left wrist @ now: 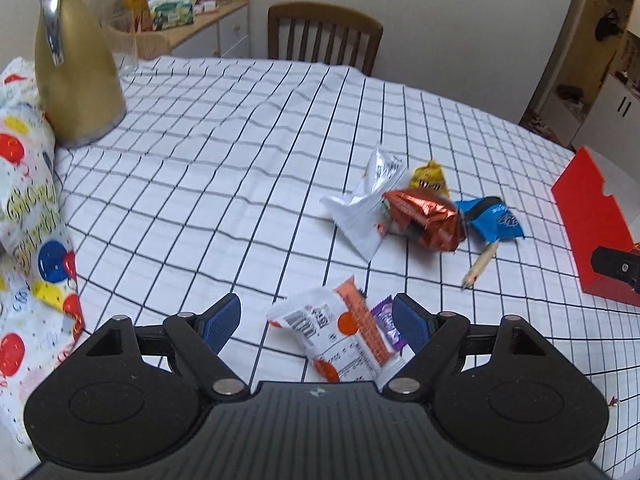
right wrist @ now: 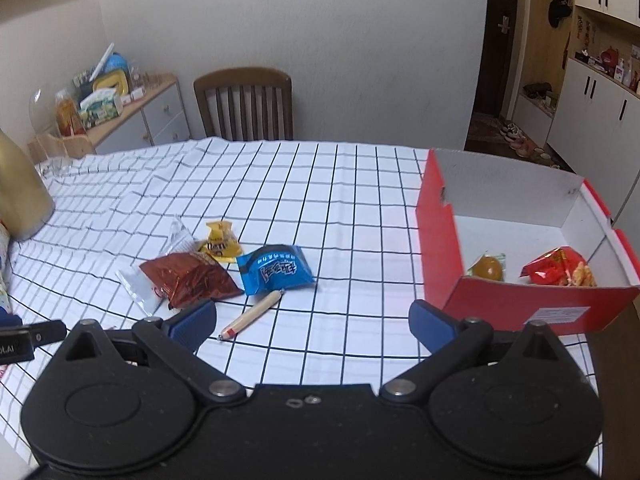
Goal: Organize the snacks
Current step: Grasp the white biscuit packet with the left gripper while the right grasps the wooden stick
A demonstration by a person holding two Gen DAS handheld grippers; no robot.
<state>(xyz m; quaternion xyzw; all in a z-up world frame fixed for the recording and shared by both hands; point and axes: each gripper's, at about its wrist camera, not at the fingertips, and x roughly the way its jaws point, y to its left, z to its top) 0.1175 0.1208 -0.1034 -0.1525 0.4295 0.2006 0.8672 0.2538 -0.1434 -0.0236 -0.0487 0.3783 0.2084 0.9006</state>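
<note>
sorting is only partly done, judging from how the snacks lie. the red box [right wrist: 520, 308] stands at the right side of the checked tablecloth [right wrist: 320, 184], and it holds just two things: a round yellow wrapped sweet [right wrist: 487, 267] and a red snack packet [right wrist: 558, 269], side by side near its front wall.

most of the snacks are outside the box. a loose cluster sits on the cloth well apart from it: a white packet [left wrist: 360, 208], a shiny red-brown packet [right wrist: 188, 280] lying partly over it, a small yellow candy bag [right wrist: 220, 242] just behind, and a blue packet [right wrist: 274, 270] beside them. a thin wooden stick-shaped item [right wrist: 252, 314] lies just in front of the blue packet; what it is cannot be told.

the left gripper [left wrist: 316, 320] has its jaws spread wide around a white and orange wrapper [left wrist: 340, 340] with a purple wrapper [left wrist: 386, 322] touching it on the right; neither pad is pressing on them, so the pick looks about to happen, not made.

the right gripper [right wrist: 312, 320] is likewise spread and holds nothing, hovering over bare cloth between the cluster and the box.

a gold jug [left wrist: 76, 68] and balloon-print wrapping [left wrist: 28, 220] at the left seem no part of the job.
</note>
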